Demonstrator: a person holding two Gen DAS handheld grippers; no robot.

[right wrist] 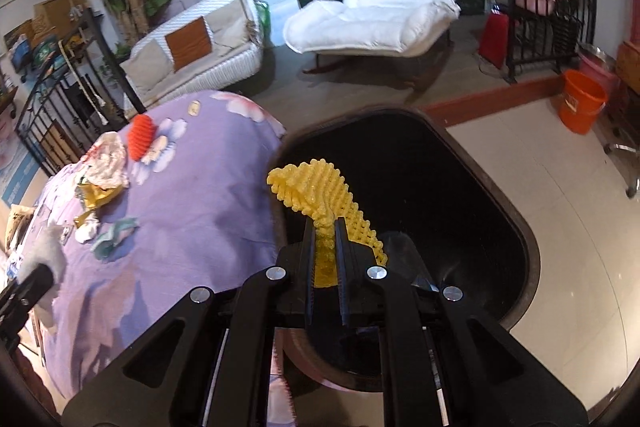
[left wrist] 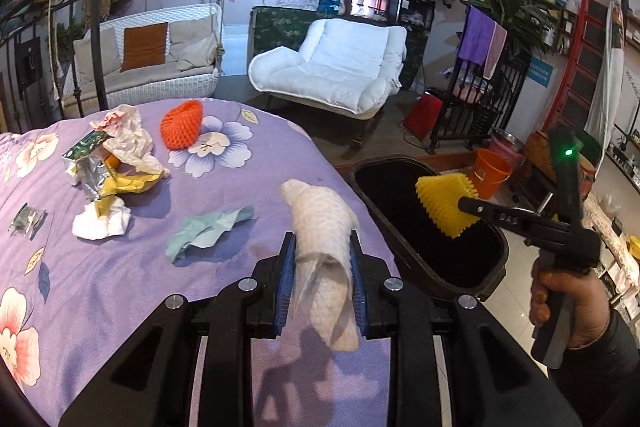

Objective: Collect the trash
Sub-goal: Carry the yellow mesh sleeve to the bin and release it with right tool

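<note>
My left gripper (left wrist: 323, 247) is shut on a white foam fruit net (left wrist: 320, 223) and holds it over the purple floral tablecloth (left wrist: 120, 287). My right gripper (right wrist: 325, 227) is shut on a yellow foam fruit net (right wrist: 316, 193) and holds it above the open black trash bin (right wrist: 420, 187). The left wrist view shows that gripper (left wrist: 472, 205) with the yellow net (left wrist: 444, 201) over the bin (left wrist: 400, 195). On the cloth lie an orange foam net (left wrist: 182, 125), crumpled paper (left wrist: 124, 135), a foil wrapper (left wrist: 86, 163), a white tissue (left wrist: 102, 223) and a green tissue (left wrist: 208, 229).
A small clear packet (left wrist: 26, 221) lies at the table's left edge. An orange bucket (right wrist: 580, 103) stands on the floor beyond the bin. A white armchair (left wrist: 332, 67), a wicker swing seat (left wrist: 152, 59) and a black metal rack (left wrist: 476, 95) stand further back.
</note>
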